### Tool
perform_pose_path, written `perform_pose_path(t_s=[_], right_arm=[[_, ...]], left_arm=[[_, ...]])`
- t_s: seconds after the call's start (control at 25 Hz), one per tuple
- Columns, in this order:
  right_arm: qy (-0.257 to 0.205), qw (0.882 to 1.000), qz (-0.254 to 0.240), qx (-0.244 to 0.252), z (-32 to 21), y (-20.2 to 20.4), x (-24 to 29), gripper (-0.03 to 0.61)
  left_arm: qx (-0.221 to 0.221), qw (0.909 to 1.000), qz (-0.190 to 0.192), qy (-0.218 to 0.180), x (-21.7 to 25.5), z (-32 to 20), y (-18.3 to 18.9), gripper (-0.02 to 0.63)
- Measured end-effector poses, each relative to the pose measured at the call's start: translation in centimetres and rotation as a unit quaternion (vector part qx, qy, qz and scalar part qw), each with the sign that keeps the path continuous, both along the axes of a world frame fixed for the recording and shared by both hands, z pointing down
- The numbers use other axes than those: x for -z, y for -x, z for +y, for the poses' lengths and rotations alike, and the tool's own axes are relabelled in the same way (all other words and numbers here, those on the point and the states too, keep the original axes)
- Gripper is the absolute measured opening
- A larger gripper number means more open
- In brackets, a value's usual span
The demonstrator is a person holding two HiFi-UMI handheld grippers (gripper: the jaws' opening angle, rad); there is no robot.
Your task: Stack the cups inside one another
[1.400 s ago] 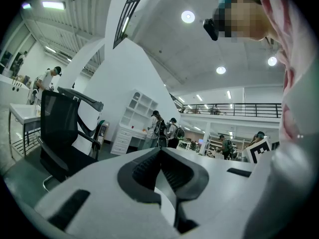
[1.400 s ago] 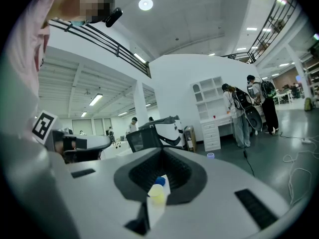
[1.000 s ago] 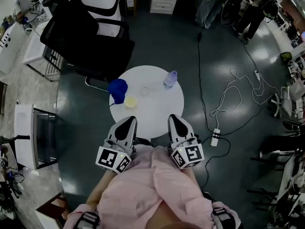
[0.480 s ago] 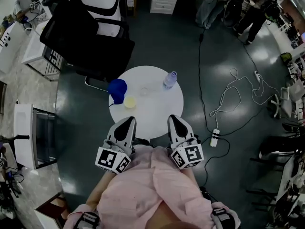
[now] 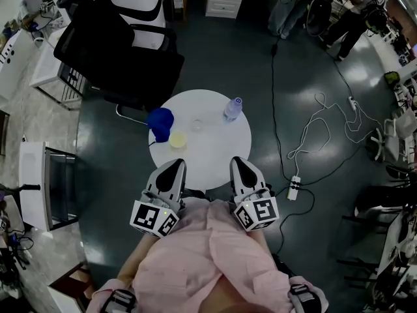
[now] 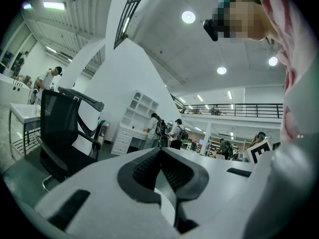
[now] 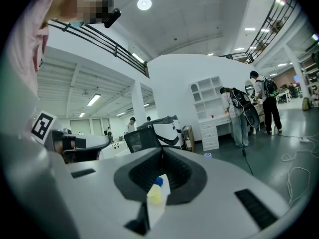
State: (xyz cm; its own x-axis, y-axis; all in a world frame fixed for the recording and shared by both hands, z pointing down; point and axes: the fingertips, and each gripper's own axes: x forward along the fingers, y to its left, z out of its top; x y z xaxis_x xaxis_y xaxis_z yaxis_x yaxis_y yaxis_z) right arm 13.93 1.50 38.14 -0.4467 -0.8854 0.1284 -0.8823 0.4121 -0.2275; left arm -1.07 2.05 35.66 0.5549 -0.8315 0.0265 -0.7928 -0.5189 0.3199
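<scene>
Pointing across the round table [image 5: 218,150], left gripper [image 5: 177,164] and right gripper [image 5: 236,161] were both closed and empty; blue cup [image 5: 161,119], yellow cup [image 5: 178,139] and clear cup [image 5: 197,124] stood ahead, nearer the left gripper.

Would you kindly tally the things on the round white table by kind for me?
Cups: 3 (blue cup, yellow cup, clear cup)
Bottles: 1 (bottle)
Total: 4
</scene>
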Motion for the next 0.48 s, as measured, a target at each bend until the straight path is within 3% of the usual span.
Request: perform_pose_path(t_s=[0.48], right_arm=[[0.006,1.000,-0.005,-0.003,-0.30,-0.09,-0.30,0.031]], left_arm=[[-0.005,1.0000,-0.001,0.006,-0.26,-0.33,-0.20,0.018]])
